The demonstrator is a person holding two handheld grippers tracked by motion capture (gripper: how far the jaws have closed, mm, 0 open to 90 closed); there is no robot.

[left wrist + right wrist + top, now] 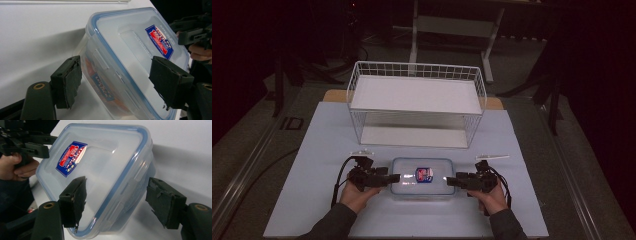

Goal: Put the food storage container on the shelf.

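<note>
My left gripper (395, 177) and right gripper (451, 180) stand with jaws apart, straddling the short ends of the lidded plastic box (422, 178) on the bench (312, 150). It's stiff, smooth, probably slippery and light; I'd clamp each end's lid rim.

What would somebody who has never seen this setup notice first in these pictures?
Probably the clear rectangular plastic container with a blue-edged lid and a red-and-blue sticker, lying on the pale table cover near the person. The left gripper and the right gripper flank its two short ends, jaws open. Behind it stands a white wire two-level shelf rack, both levels bare.
</note>
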